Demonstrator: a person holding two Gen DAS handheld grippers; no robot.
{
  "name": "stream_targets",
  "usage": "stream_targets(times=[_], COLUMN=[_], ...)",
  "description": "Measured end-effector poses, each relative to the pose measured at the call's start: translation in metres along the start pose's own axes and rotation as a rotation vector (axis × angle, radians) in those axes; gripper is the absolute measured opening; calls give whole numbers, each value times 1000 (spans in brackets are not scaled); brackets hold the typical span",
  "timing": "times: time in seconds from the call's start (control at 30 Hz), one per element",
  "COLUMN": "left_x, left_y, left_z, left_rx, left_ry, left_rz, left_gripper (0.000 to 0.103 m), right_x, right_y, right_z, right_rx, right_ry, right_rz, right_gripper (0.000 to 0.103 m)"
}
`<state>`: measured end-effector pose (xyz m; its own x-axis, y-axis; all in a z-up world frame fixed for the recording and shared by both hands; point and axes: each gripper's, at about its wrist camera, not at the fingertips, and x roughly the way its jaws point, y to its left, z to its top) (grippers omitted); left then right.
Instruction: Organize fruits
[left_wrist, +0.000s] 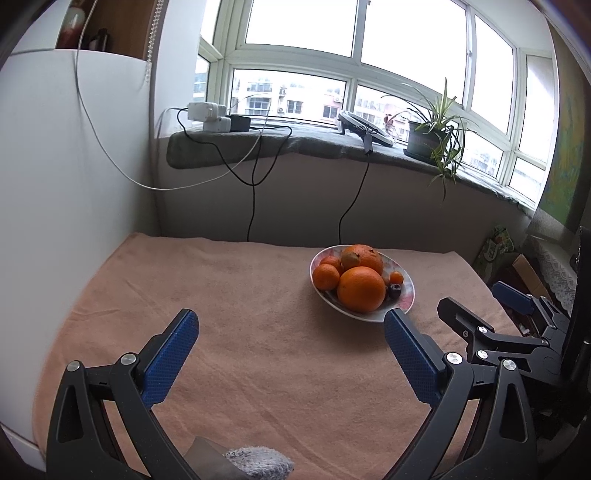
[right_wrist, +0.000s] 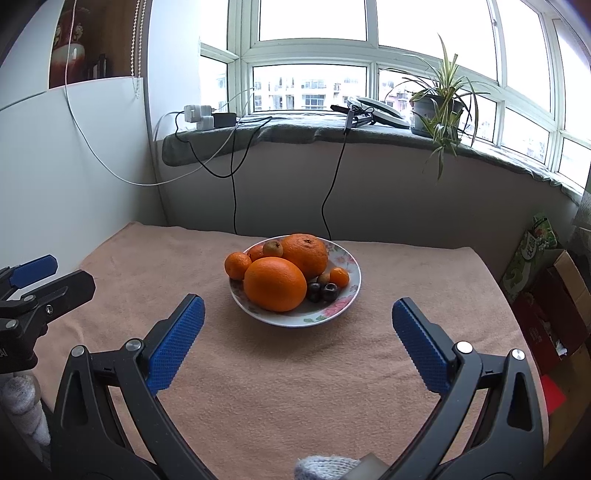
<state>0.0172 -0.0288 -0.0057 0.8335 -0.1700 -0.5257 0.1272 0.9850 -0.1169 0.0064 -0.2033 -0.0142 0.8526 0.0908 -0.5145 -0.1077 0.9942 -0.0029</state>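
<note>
A flowered plate (right_wrist: 347, 297) (left_wrist: 404, 295) on the pink towel holds two large oranges (right_wrist: 275, 283) (left_wrist: 361, 289), small tangerines (right_wrist: 237, 264), a brownish kiwi-like fruit (right_wrist: 272, 248), a tiny kumquat (right_wrist: 339, 277) and two dark cherries (right_wrist: 328, 291). In the right wrist view my right gripper (right_wrist: 298, 320) stands open just short of the plate with nothing between its fingers. My left gripper (left_wrist: 291, 330) is open too, over bare towel to the left of the plate. Each gripper shows at the edge of the other's view: right gripper (left_wrist: 476, 308), left gripper (right_wrist: 55, 275).
The towel-covered table (left_wrist: 221, 295) meets a white panel (left_wrist: 74, 184) on the left and a wall under the windowsill at the back. Cables (right_wrist: 233, 192) hang from chargers on the sill, beside a potted plant (right_wrist: 439, 110). Boxes and bags (right_wrist: 546, 295) stand off the table's right edge.
</note>
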Motion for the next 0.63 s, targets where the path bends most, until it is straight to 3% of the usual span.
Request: stream_targets(times=[0.43, 0.63], left_x=[2, 3], left_y=[-1, -4], left_z=[-1, -3], left_rx=[5, 22], left_ry=[6, -6], left_rz=[2, 12], left_gripper=[100, 100], right_x=[2, -3], right_y=[-1, 1], right_z=[-1, -4], right_rx=[-7, -34], right_ry=[3, -43], right_rz=[-3, -8], right_gripper=[103, 103])
